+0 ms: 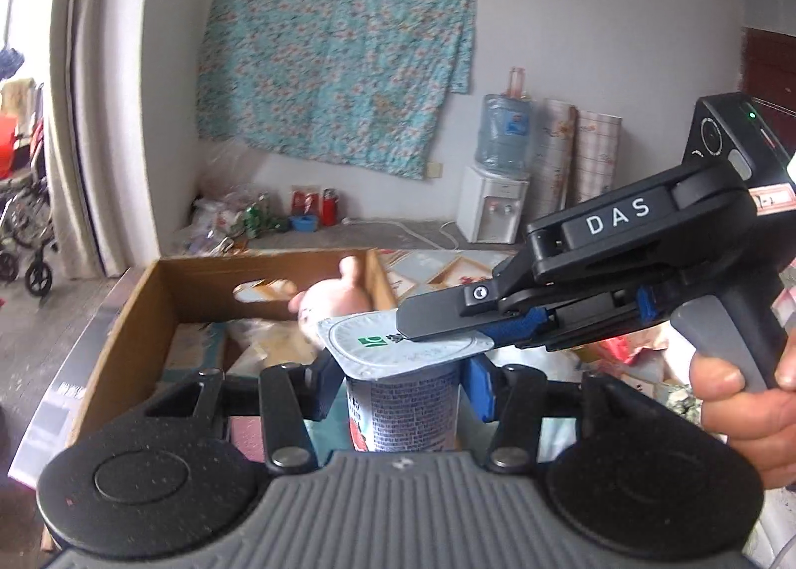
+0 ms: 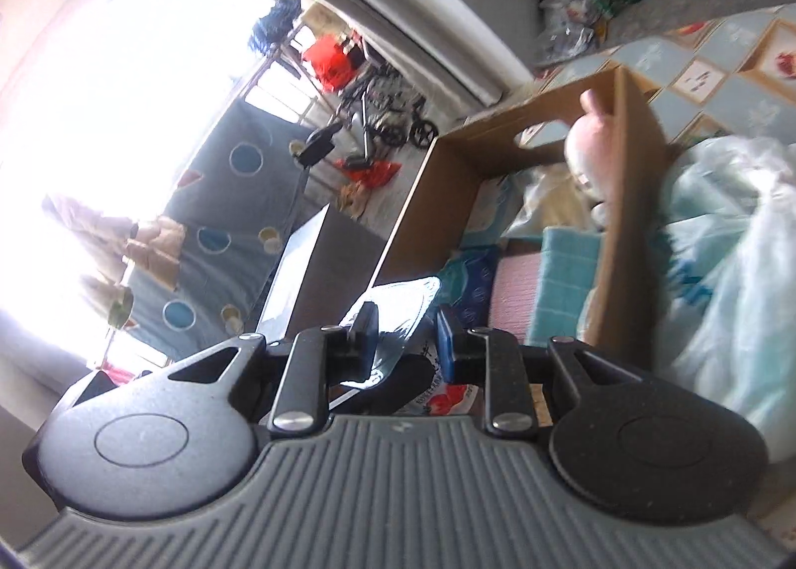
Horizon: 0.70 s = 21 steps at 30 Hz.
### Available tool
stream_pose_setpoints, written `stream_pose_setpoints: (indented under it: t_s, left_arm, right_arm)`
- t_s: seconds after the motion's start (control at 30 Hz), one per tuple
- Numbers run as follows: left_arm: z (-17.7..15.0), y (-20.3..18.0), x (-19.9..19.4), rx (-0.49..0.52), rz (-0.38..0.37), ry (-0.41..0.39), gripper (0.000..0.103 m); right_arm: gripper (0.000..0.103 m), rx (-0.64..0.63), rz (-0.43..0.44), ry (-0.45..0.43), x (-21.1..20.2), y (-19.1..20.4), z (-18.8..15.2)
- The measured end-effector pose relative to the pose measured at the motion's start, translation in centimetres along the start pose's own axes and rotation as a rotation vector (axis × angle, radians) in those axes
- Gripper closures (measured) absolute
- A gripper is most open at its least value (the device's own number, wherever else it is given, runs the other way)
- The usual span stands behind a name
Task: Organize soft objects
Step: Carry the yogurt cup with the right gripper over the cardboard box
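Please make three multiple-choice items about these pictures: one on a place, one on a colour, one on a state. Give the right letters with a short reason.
1. Where does the pink plush toy sit?
A. in the cardboard box
B. on the water dispenser
C. on the wheelchair

2. What colour is the mark printed on the foil lid of the cup?
A. red
B. green
C. yellow

3. How is the cup held?
A. it lies free on the floor
B. only the right gripper touches it
C. the left gripper clamps its body and the right gripper pinches the lid's edge

Answers: 1 A, the toy rises from inside the box walls. 2 B, a green mark shows on the silver foil. 3 C, the blue pads press both sides of the cup, and the other fingers close on the foil rim.
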State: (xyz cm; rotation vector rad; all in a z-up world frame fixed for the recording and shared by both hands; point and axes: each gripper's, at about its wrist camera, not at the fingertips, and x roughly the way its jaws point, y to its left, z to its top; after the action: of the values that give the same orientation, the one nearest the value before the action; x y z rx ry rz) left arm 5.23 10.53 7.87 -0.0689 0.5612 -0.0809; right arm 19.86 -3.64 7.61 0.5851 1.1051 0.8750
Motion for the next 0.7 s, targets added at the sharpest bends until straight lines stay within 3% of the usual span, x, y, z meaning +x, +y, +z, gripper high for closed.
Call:
stream_pose_setpoints:
  t_s: [0.2, 0.33, 0.5, 0.7]
  left_arm:
    - [-1.7, 7.7, 0.9, -0.046, 0.137, 0.131, 0.052]
    - [-3.4, 11.1, 2.0, -0.093, 0.166, 0.216, 0.052]
    - [-4.9, 13.0, 2.7, -0.104, 0.185, 0.286, 0.052]
    - [-5.6, 13.3, 3.1, -0.091, 0.163, 0.339, 0.047]
  right_arm:
    - [0.079, 0.045, 0.030, 0.211, 11.3, 2.0, 0.1]
    - [0.079, 0.119, 0.031, 0.302, 16.3, 1.1, -0.7]
    - [0.078, 0.199, 0.029, 0.363, 19.7, -1.0, -1.1]
    - [0.078, 0.233, 0.018, 0.387, 21.0, -2.5, -1.3]
